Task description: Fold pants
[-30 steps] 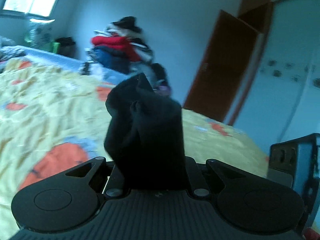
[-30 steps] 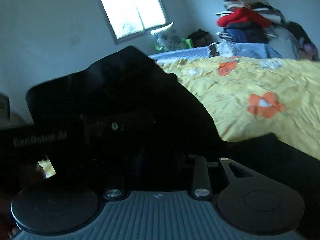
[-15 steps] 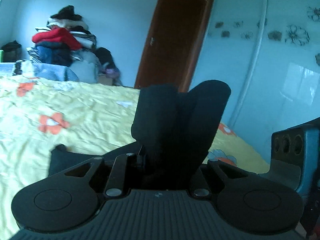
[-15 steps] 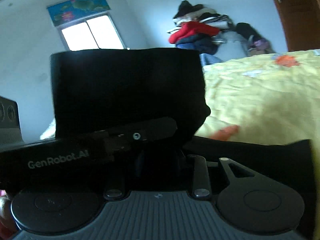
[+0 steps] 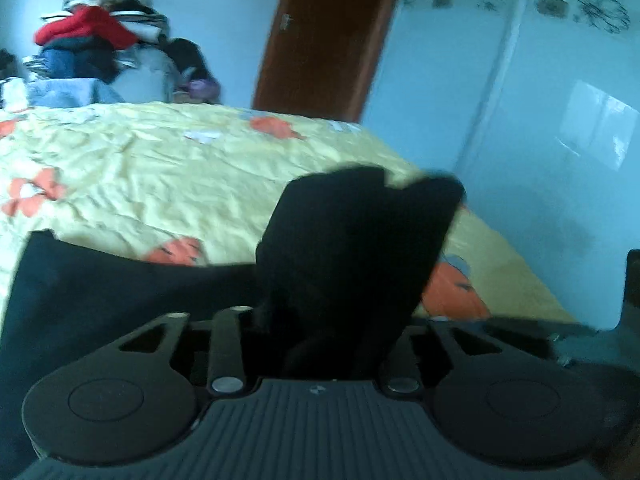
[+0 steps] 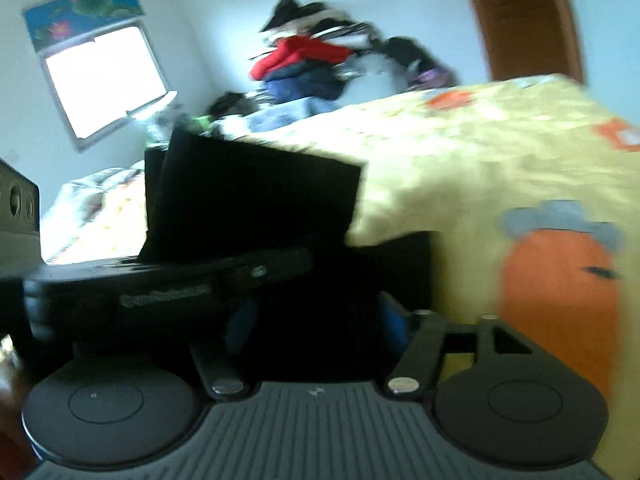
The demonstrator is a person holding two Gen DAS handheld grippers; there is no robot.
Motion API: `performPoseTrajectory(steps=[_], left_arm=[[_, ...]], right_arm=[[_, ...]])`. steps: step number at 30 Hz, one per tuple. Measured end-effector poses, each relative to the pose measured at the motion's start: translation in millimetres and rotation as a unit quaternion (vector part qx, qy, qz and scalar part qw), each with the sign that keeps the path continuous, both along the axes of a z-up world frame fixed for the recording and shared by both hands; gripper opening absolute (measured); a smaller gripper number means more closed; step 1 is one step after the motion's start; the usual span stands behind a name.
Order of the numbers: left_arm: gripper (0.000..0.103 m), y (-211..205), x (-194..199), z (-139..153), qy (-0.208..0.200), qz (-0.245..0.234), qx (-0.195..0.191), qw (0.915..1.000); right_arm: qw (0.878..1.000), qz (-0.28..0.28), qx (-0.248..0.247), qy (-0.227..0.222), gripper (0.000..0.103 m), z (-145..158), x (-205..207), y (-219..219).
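The black pants (image 5: 352, 248) are bunched upright between the fingers of my left gripper (image 5: 320, 320), which is shut on them; more of the fabric lies flat on the yellow bedspread (image 5: 160, 168) to the left. In the right wrist view the pants (image 6: 248, 200) stand as a folded black slab in front of my right gripper (image 6: 316, 320), whose blue-padded fingers (image 6: 394, 324) stand apart with dark cloth between them. The left gripper's body crosses that view at the left. Both views are blurred.
The bed has a yellow cover with orange flowers (image 6: 556, 288). A pile of clothes (image 5: 92, 48) stands against the far wall. A brown door (image 5: 328, 36) and a white wardrobe (image 5: 520, 100) are to the right. A window (image 6: 104, 80) is at the left.
Both grippers have swung down toward the bed with the pants. The right gripper's fingers now stand wider apart, and the raised fabric has dropped lower.
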State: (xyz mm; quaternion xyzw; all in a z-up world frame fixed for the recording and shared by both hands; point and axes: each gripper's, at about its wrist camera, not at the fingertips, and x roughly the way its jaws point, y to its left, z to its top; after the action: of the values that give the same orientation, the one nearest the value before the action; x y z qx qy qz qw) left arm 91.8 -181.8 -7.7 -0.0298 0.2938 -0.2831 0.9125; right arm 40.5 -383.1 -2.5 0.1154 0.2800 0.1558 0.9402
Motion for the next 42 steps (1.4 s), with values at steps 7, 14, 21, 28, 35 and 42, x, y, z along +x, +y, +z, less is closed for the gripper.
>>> performPoseTrajectory(steps=[7,14,21,28,35,42], left_arm=[[0.072,-9,-21,8,-0.002,-0.101,-0.01,0.9948],[0.088,64,-8,41,-0.013,-0.018,-0.041,0.9989],[0.093,98,40,14,-0.024,0.11,0.13,0.9851],[0.091,142,48,-23,0.033,0.149,0.089,0.9843],[0.091,193,37,-25,0.113,0.069,-0.049,0.99],[0.096,193,22,-34,0.076,0.046,-0.059,0.9943]], right_arm=[[0.989,-0.142,-0.031,0.001,0.071,-1,-25,-54],[0.985,-0.156,0.058,-0.047,0.073,14,-22,-68],[0.992,-0.034,-0.104,-0.055,0.087,21,26,25],[0.987,-0.099,-0.123,-0.018,0.103,-3,38,9],[0.996,-0.044,0.08,0.013,0.103,0,25,-49],[0.996,0.018,0.051,0.075,0.103,-18,28,-25]])
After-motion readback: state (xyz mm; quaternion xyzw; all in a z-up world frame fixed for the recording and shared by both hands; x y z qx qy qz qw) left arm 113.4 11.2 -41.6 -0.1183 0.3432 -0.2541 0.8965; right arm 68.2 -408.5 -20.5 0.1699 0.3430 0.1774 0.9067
